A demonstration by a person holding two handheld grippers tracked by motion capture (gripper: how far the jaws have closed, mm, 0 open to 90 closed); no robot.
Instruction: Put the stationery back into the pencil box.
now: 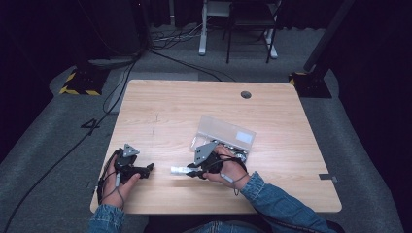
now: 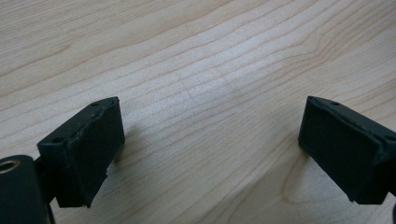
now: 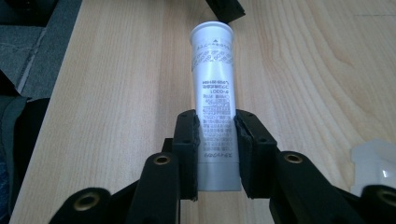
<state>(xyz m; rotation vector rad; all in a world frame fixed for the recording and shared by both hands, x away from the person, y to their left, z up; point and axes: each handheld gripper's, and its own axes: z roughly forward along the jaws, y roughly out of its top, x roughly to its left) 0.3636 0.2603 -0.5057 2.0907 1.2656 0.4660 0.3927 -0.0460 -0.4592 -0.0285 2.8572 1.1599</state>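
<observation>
While the right tool pinches a white tube lengthwise above the bench, likely carrying it, the left tool rests spread, unladen.

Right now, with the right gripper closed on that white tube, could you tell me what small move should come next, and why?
Probably carry the white tube toward the left gripper for a handover. The right gripper clamps the tube's lower body, leaving the capped end free and pointing toward the left gripper, whose jaws stand wide open over bare table. The clear plastic box behind looks like its source.
</observation>
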